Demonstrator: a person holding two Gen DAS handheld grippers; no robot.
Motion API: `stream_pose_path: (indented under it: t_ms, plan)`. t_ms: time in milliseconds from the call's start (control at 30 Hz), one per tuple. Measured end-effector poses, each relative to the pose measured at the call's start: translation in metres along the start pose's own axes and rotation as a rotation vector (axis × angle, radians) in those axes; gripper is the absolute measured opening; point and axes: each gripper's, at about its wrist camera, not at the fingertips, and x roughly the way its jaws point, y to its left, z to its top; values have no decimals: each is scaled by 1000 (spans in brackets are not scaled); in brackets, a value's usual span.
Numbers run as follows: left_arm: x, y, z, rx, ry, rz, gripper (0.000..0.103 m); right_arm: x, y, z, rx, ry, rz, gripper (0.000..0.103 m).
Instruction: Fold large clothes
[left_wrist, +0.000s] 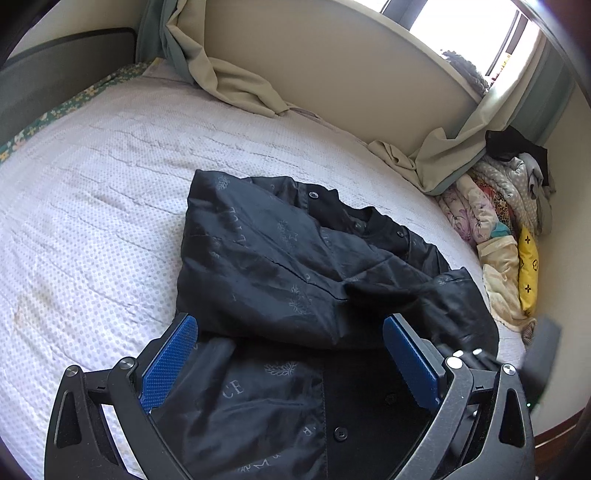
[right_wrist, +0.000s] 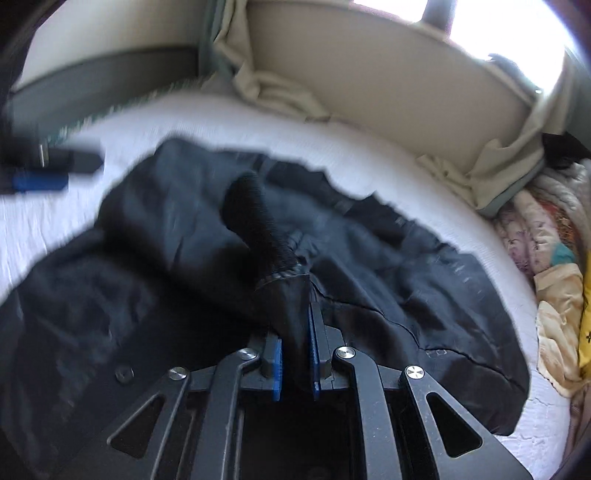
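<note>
A large black jacket (left_wrist: 280, 266) with a faint printed pattern and snap buttons lies partly folded on the white bed (left_wrist: 92, 192). My left gripper (left_wrist: 290, 334) is open, its blue pads on either side of the jacket's lower part, holding nothing. In the right wrist view the same jacket (right_wrist: 388, 266) is spread on the bed. My right gripper (right_wrist: 295, 314) is shut on the jacket's sleeve (right_wrist: 291, 306), just behind its ribbed black cuff (right_wrist: 255, 221), which sticks up ahead. The left gripper's blue pad shows blurred in the right wrist view at far left (right_wrist: 40, 182).
A beige curtain (left_wrist: 236, 81) drapes onto the bed along the far wall. A heap of colourful bedding and clothes (left_wrist: 495, 221) with a yellow pillow (left_wrist: 527, 273) lies at the right edge. A grey headboard (left_wrist: 55, 74) stands at far left.
</note>
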Motion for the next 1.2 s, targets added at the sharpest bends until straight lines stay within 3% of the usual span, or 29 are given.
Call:
stream_pose_path:
  t_ms: [67, 133, 200, 400, 567, 800, 900, 933, 1033, 1200]
  plan:
    - [2, 1, 1, -9, 7, -9, 102, 5, 4, -3, -11, 36, 20, 19]
    - [4, 3, 1, -20, 18, -20, 102, 2, 3, -6, -6, 58, 49, 63]
    - [7, 3, 0, -28, 28, -27, 102, -12, -5, -7, 45, 37, 99, 76]
    - [16, 1, -6, -40, 76, -91, 99, -63, -62, 4, 266, -20, 253, 77]
    - [44, -4, -19, -99, 216, -245, 87, -95, -134, 4, 455, -107, 202, 79]
    - [81, -18, -34, -83, 299, -267, 72, -101, -187, -8, 618, -111, 196, 80]
    - [95, -22, -40, -81, 335, -299, 48, -96, -197, -16, 657, -90, 198, 80]
    - [98, -22, -42, -75, 342, -301, 35, -95, -198, -20, 665, -85, 198, 80]
    - [102, -24, -45, -55, 349, -286, 11, -90, -205, -27, 694, -66, 201, 80]
    - [58, -25, -28, -36, 251, -287, 9, -89, -221, -35, 746, -63, 173, 80]
